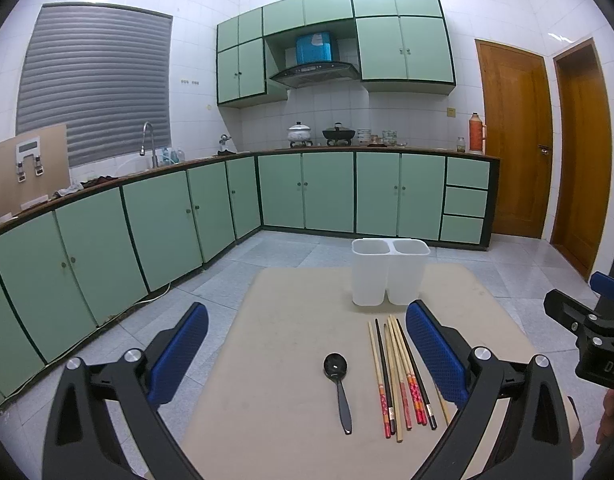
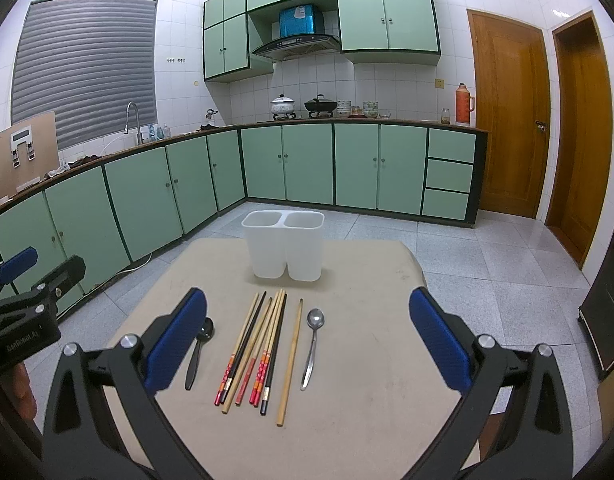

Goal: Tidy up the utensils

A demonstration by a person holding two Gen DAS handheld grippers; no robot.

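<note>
1. Table (image 2: 367, 400): matte beige top with rounded corners.
2. Two-compartment utensil holder (image 2: 283, 246): translucent white plastic, upright at the far edge.
3. Chopsticks (image 2: 259, 348): loose bundle mid-table, bamboo and black lacquer, red patterned ends.
4. Black spoon (image 2: 199, 354) lies left of the bundle, steel spoon (image 2: 313, 346) right.
5. Left gripper (image 1: 307, 360) and right gripper (image 2: 307, 344): textured blue pads spread wide, holding nothing, angled down over the utensils.
6. Left gripper body reads "GenRobot.AI".
</note>
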